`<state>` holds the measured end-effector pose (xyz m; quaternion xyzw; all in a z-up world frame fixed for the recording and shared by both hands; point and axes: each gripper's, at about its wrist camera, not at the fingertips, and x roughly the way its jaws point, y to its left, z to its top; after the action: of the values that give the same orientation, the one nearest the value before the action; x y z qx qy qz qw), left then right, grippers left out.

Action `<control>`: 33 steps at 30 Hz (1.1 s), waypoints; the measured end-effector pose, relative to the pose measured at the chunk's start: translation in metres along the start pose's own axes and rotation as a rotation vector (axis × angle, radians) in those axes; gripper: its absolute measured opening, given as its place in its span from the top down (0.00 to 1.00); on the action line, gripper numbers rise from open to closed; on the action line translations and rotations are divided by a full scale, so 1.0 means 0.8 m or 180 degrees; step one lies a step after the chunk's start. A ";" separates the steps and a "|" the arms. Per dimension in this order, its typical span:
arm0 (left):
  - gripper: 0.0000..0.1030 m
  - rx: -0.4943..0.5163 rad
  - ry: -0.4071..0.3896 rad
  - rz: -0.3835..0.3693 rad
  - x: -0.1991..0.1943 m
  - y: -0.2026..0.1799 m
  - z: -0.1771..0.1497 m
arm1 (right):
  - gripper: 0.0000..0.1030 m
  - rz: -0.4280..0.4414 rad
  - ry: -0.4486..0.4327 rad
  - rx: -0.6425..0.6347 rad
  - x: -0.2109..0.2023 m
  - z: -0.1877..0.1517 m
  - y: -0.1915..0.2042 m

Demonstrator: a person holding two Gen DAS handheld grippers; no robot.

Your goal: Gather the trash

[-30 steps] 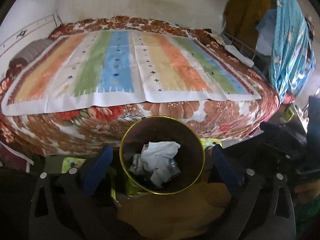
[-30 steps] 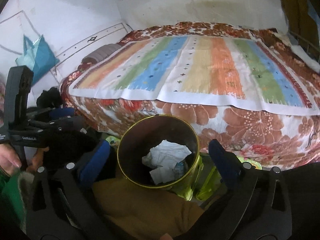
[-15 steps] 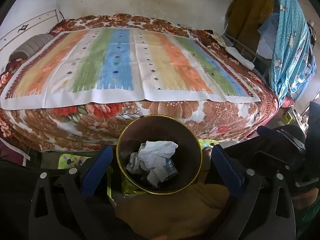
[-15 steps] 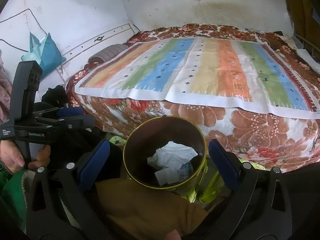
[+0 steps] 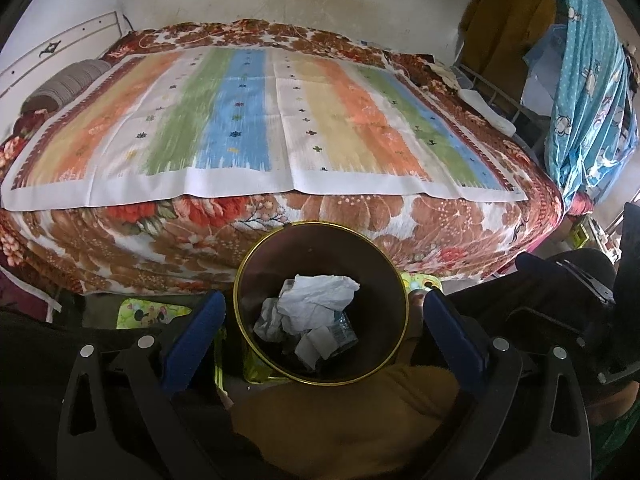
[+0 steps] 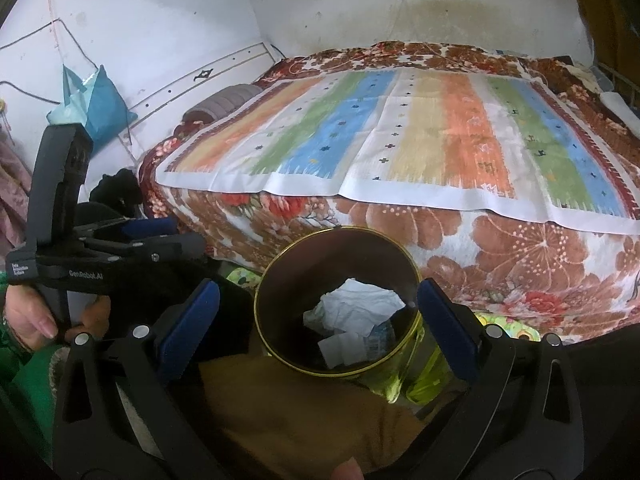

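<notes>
Filling the upper half of both views, a bed (image 5: 280, 220) with a brown floral blanket carries a striped cloth (image 5: 256, 120) in orange, green, blue and yellow, and nothing that reads as litter lies on it. At the foot of the bed, in the lower centre of each frame, stands a round bin (image 5: 244, 276) with a gold rim, its mouth facing up toward the cameras. Crumpled white paper (image 5: 316, 296) and a few smaller scraps rest at its bottom.

In its own view the left gripper (image 5: 320, 320) is spread wide with nothing between its blue pads (image 5: 196, 332), and the bin's mouth sits between the fingers. The right gripper (image 6: 320, 320) is likewise parted and empty, the bin again centred between the fingers and just below them. At the left edge of the right wrist view, a hand (image 6: 28, 316) grips the handle of the left tool.

Both grippers hover over the bin's mouth, so neither is clearly nearer; the bin lies straight ahead and down from each. Its axis runs roughly upright, tipped slightly in the right view. Since no loose trash shows on the bed or on the strip of floor in view, the next pickup probably lies outside these frames, and either hand would need to swing away from the bin to find it.
</notes>
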<state>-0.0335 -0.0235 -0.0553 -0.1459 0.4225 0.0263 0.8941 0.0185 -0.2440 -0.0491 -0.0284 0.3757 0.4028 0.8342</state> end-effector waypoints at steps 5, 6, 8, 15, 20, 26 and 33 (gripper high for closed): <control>0.06 -0.0003 0.0012 0.0004 0.001 0.000 0.000 | 0.08 0.0028 0.0007 0.0027 0.001 0.000 -0.002; 0.06 -0.0003 0.0014 0.0007 0.001 0.000 0.000 | 0.08 0.0029 0.0012 0.0028 0.002 0.000 -0.002; 0.06 -0.0009 0.0025 0.0015 0.002 0.000 0.000 | 0.08 0.0031 0.0024 0.0031 0.003 0.000 -0.002; 0.06 -0.0017 0.0044 0.0038 0.006 0.002 -0.002 | 0.08 0.0037 0.0047 0.0028 0.004 -0.001 -0.001; 0.06 -0.0015 0.0046 0.0047 0.006 0.002 -0.003 | 0.08 0.0041 0.0050 0.0053 0.006 -0.002 -0.001; 0.06 -0.0008 0.0049 0.0062 0.007 0.002 -0.004 | 0.08 0.0043 0.0053 0.0051 0.006 -0.002 -0.002; 0.06 0.0003 0.0053 0.0072 0.007 0.003 -0.003 | 0.08 0.0041 0.0054 0.0050 0.007 -0.002 -0.001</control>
<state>-0.0320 -0.0225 -0.0610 -0.1410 0.4316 0.0351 0.8903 0.0202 -0.2414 -0.0542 -0.0228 0.3861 0.4049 0.8285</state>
